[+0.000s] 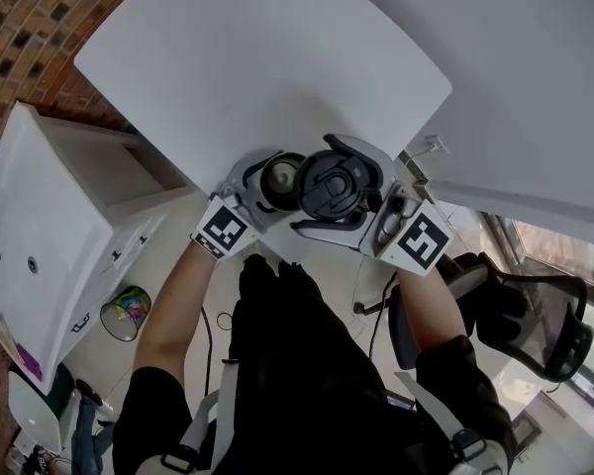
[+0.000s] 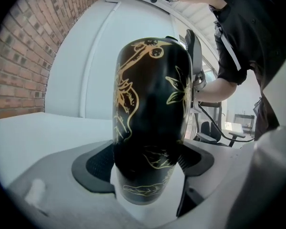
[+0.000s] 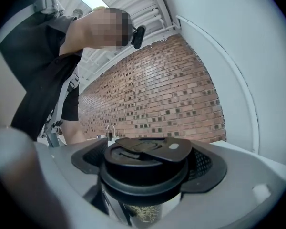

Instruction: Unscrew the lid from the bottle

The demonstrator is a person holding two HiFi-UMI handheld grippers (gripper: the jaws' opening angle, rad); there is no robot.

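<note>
Bottle (image 2: 150, 118), black with gold drawings, sits at the white surface's (image 1: 277, 67) near edge, left tool (image 2: 145, 162) clamped on its body, right tool (image 3: 148, 168) clamped round the lid (image 3: 143, 149). Advisable now: hold the body fixed, twist only the lid, squarely.

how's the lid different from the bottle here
Look: the bottle is black with gold line drawings; the lid is plain matt black with a flip tab.
Shape: the bottle is tall and rounded; the lid is short and wide, with a flared rim.
Hold: the left gripper clamps the bottle; the right gripper clamps the lid.
Shared: both are black and gripped, and the lid appears to be on the bottle.
</note>
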